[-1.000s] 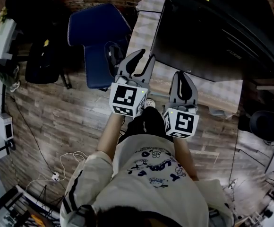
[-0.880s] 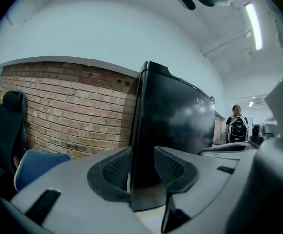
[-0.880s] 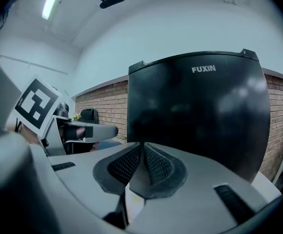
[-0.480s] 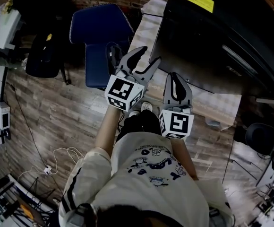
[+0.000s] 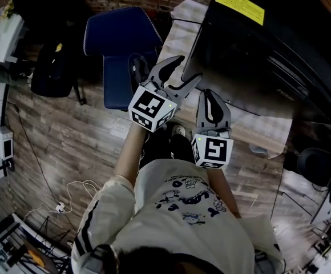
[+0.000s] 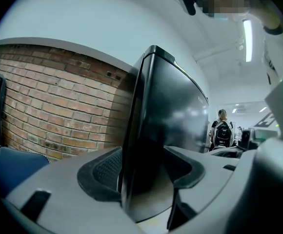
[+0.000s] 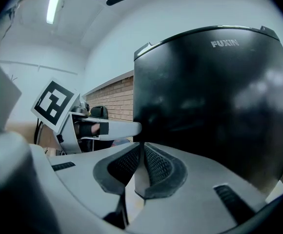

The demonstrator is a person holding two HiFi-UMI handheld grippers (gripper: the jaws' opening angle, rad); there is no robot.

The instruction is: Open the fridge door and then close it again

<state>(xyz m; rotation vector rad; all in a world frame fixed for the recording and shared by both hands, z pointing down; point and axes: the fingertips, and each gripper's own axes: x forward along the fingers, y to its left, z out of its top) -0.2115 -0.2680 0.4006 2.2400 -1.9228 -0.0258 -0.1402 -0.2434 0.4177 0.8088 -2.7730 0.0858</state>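
The black fridge [image 5: 268,44] stands on a cloth-covered table, door closed as far as I can see. My left gripper [image 5: 188,70] is at the fridge's near left corner. Its jaws are opening, and the fridge's front edge [image 6: 153,121] stands between them; the right pad is clear of it. My left gripper [image 6: 144,165] holds nothing. To its right, my right gripper [image 5: 212,94] points at the fridge's front face [image 7: 210,96]. The right gripper [image 7: 141,152] is shut on nothing, just short of the door. The left gripper's finger [image 7: 113,128] shows beside it.
The table's checkered cloth [image 5: 177,30] runs along the fridge's left side. A blue chair [image 5: 120,44] stands left of it, with a black bag [image 5: 54,67] further left. A brick wall [image 6: 49,101] lies behind. Cables [image 5: 77,193] lie on the wood floor. A person with a backpack [image 6: 223,130] stands far off.
The left gripper's jaws have spread much wider and now straddle the fridge's corner edge. Both grippers have edged toward the fridge. The right gripper has stayed shut.
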